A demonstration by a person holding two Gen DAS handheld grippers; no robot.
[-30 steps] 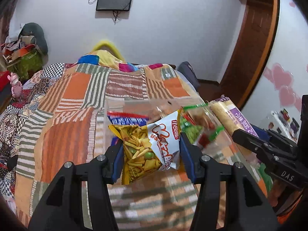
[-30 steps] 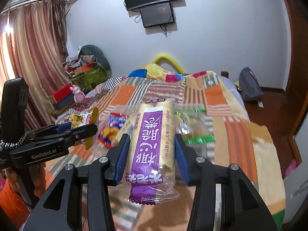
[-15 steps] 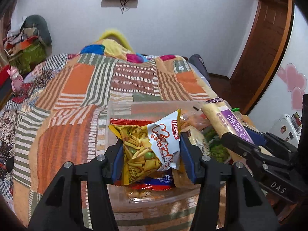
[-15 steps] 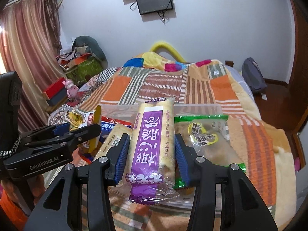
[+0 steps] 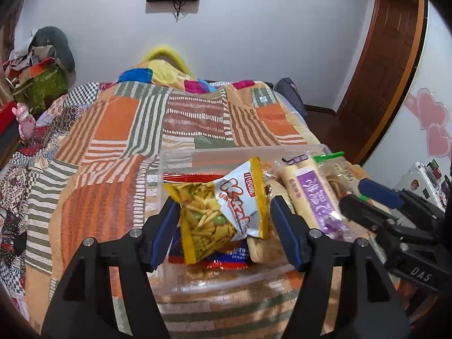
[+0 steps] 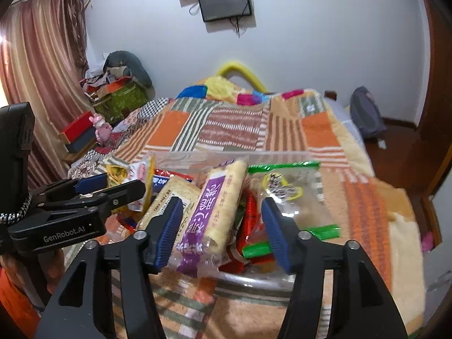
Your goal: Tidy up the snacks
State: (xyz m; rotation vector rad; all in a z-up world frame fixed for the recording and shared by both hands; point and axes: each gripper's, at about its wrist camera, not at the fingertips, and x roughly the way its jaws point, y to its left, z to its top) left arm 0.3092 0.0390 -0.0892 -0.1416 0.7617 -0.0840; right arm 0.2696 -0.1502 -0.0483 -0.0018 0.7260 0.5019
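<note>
A clear plastic bin (image 5: 226,281) lies on the patchwork bedspread and holds several snack packs. My left gripper (image 5: 224,233) is open over it, and the yellow-and-white chip bag (image 5: 220,212) sits loose between its fingers. My right gripper (image 6: 221,233) is open too, and the purple-labelled roll pack (image 6: 209,212) leans free between its fingers onto the pile. That roll pack also shows in the left wrist view (image 5: 313,195). A green-edged clear pack (image 6: 285,189) lies in the bin (image 6: 254,281) at the right. The left gripper shows in the right wrist view (image 6: 118,186).
The patchwork bedspread (image 5: 113,152) stretches behind the bin. A pink toy (image 6: 100,127) and boxes stand at the left bedside. A dark backpack (image 6: 365,115) lies on the floor at the right. A wooden door (image 5: 387,65) is at the far right.
Both grippers came down over the bin and opened. The chip bag and the purple roll pack, gripped before, now rest loose in the bin.
</note>
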